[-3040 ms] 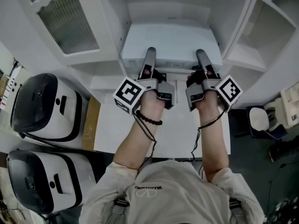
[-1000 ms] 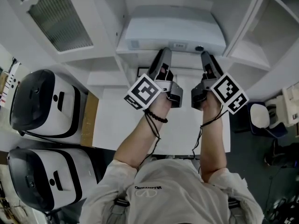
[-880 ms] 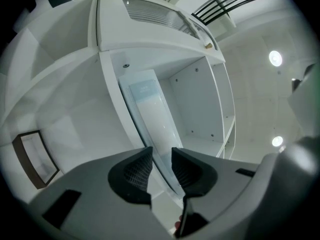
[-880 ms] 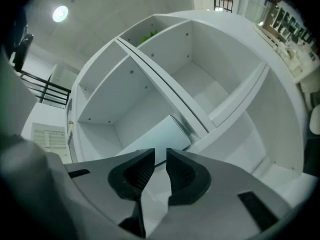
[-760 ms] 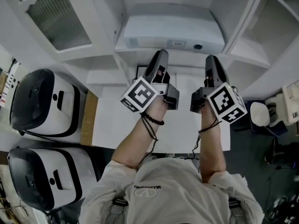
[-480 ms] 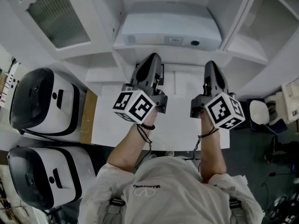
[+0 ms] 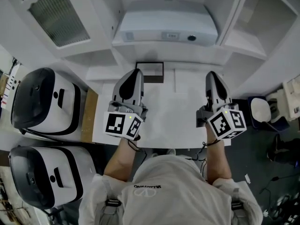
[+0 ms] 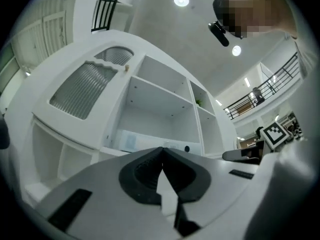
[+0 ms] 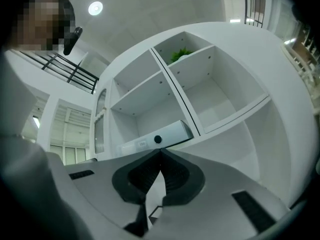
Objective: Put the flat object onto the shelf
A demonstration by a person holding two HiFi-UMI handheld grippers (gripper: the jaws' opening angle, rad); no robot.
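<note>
The right gripper [image 9: 160,155] is seen with jaws pressed together, nothing between them; beyond, a flat white device [image 9: 167,134] is laid inside a white shelf unit [image 9: 176,96].

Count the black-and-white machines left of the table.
2. The far machine stands left of the table; the near machine sits right beside it, closer to the person. Others may be out of frame.

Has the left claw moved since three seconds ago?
Yes. The left claw has pulled straight back from the box, which it was reaching then. It now sits over the table, shut and empty.
</note>
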